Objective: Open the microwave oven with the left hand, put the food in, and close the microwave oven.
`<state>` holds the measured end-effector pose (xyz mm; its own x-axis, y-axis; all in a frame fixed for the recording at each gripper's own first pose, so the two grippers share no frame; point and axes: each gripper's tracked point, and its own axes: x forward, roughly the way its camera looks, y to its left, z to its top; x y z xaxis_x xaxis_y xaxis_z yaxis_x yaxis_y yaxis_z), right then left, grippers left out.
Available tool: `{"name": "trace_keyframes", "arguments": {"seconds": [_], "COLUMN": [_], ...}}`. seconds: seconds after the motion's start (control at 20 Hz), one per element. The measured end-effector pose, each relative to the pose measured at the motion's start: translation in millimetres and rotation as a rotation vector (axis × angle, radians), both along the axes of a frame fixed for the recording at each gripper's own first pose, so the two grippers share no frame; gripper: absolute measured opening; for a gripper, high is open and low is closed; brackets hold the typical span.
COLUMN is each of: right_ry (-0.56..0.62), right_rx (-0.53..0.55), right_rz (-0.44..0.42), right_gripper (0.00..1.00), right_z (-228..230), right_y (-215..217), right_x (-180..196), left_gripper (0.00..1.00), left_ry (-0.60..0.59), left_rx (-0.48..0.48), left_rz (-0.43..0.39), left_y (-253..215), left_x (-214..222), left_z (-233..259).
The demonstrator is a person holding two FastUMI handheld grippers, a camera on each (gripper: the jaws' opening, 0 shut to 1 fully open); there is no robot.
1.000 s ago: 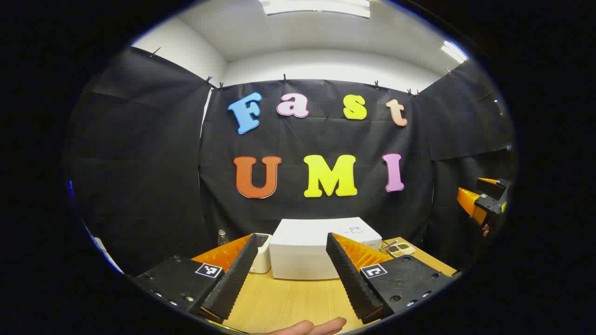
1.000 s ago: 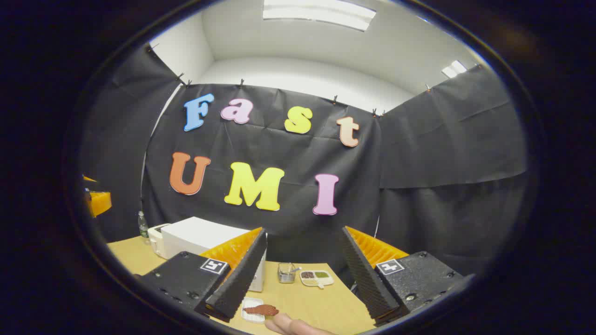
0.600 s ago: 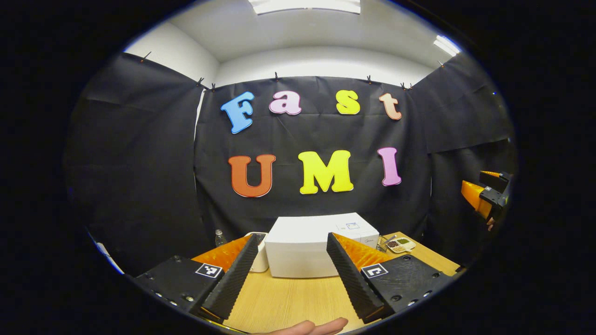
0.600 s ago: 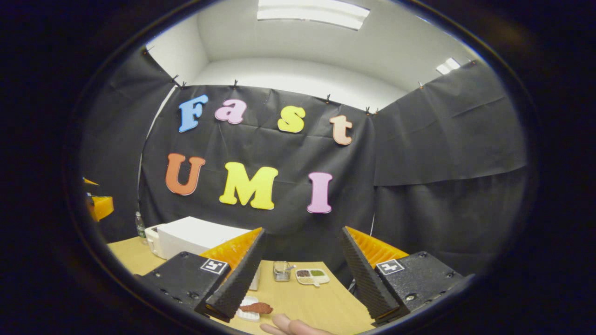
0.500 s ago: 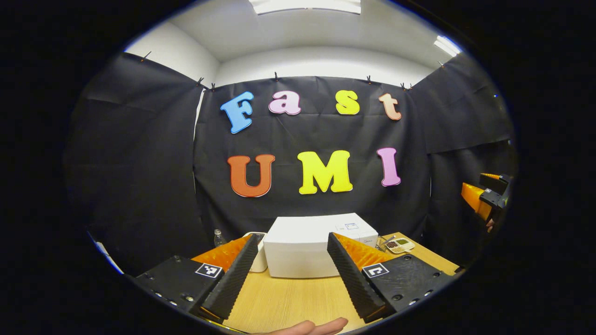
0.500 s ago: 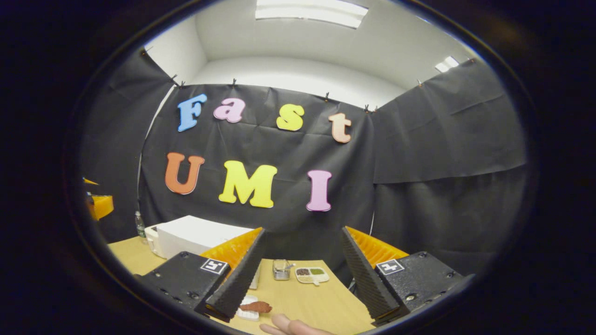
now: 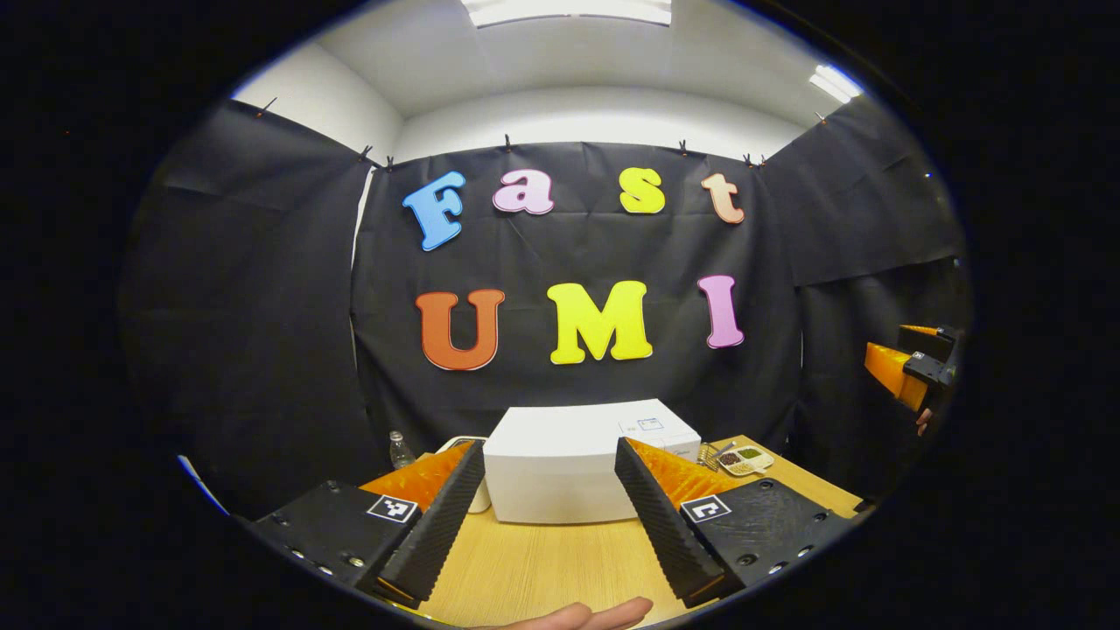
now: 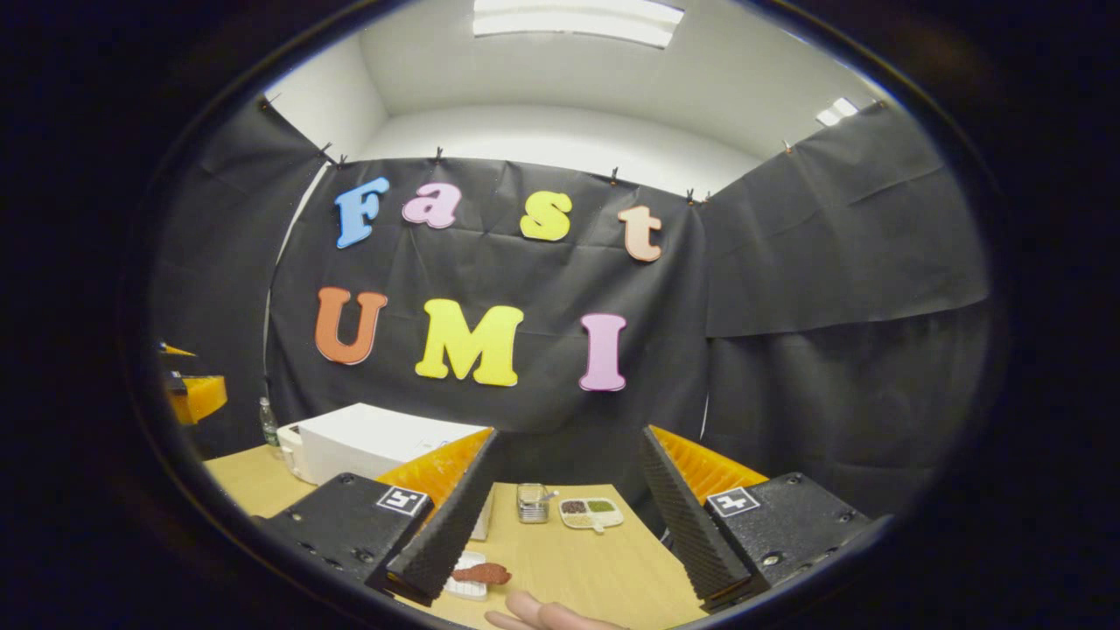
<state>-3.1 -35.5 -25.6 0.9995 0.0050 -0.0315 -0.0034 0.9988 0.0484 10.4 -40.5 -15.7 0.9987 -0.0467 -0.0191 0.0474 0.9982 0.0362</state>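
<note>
1. The left gripper (image 7: 538, 525) is spread wide and grips nothing; the right gripper (image 8: 569, 525) is likewise wide apart and empty.
2. The microwave oven (image 7: 560, 468), a white box, stands at the table's (image 7: 542, 569) far edge, door closed.
3. The food (image 8: 481, 574), a reddish-brown piece, lies on a small white tray (image 8: 464, 588) near the table's front edge; it looks light and probably soft, so lifting by the tray rim seems safer.
4. The divided dish (image 8: 591, 513) holds dark and green portions beside a small wire basket (image 8: 530, 502).
5. The door handle cannot be made out.
</note>
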Motion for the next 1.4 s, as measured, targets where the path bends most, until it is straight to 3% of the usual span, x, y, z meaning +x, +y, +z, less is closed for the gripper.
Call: {"name": "trace_keyframes", "arguments": {"seconds": [0.1, 0.2, 0.25, 0.3, 0.4, 0.45, 0.5, 0.55, 0.6, 0.7, 0.8, 0.85, 1.1, 1.15, 1.2, 1.35, 1.4], "right_ry": [-0.004, -0.004, -0.002, 0.001, -0.002, -0.002, -0.003, 0.001, 0.006, 0.006, 0.003, -0.004, -0.013, -0.009, -0.004, 0.014, 0.024], "right_rx": [0.001, 0.001, 0.002, 0.002, 0.007, 0.01, 0.015, 0.015, 0.013, 0.017, 0.025, 0.029, 0.022, 0.023, 0.023, 0.017, 0.012], "right_rz": [0.004, 0.003, 0.005, 0.008, 0.011, 0.011, 0.008, 0.009, 0.009, 0.015, 0.018, 0.023, 0.011, 0.007, 0.006, 0.01, 0.009], "right_gripper": [1.0, 0.95, 1.0, 0.95, 0.95, 1.0, 0.95, 1.0, 0.95, 1.0, 0.95, 1.0, 1.0, 0.95, 1.0, 1.0, 0.95], "right_z": [-2, -6, -8, -10, -13, -16, -19, -22, -25, -27, -30, -31, -46, -52, -57, -78, -85], "right_y": [-1, -4, -5, -6, -11, -14, -17, -20, -22, -27, -34, -36, -55, -59, -62, -69, -72], "right_x": [-2, -1, -1, -1, -1, -1, -2, -3, -4, -6, -6, -7, -1, 1, 3, 7, 8], "left_gripper": [0.93, 0.93, 0.93, 0.93, 0.94, 0.93, 0.93, 0.93, 0.93, 0.94, 0.95, 0.95, 0.95, 0.95, 0.95, 0.95, 0.95], "left_ry": [0.001, 0.018, 0.03, 0.04, 0.056, 0.056, 0.058, 0.064, 0.062, 0.074, 0.116, 0.134, 0.23, 0.246, 0.255, 0.264, 0.264], "left_rx": [0.005, 0.009, 0.005, -0.003, -0.02, -0.023, -0.022, -0.018, -0.013, -0.013, -0.03, -0.038, -0.043, -0.049, -0.054, -0.071, -0.076], "left_rz": [-0.007, -0.016, -0.021, -0.028, -0.043, -0.054, -0.079, -0.11, -0.122, -0.133, -0.146, -0.158, -0.155, -0.158, -0.155, -0.165, -0.159], "left_y": [-6, -14, -19, -23, -34, -41, -50, -60, -66, -77, -92, -101, -130, -138, -144, -160, -163], "left_x": [7, 18, 24, 31, 46, 55, 65, 75, 85, 112, 138, 151, 204, 211, 218, 234, 238], "left_z": [-5, -16, -22, -28, -40, -45, -52, -61, -70, -92, -124, -140, -205, -216, -224, -241, -244]}}
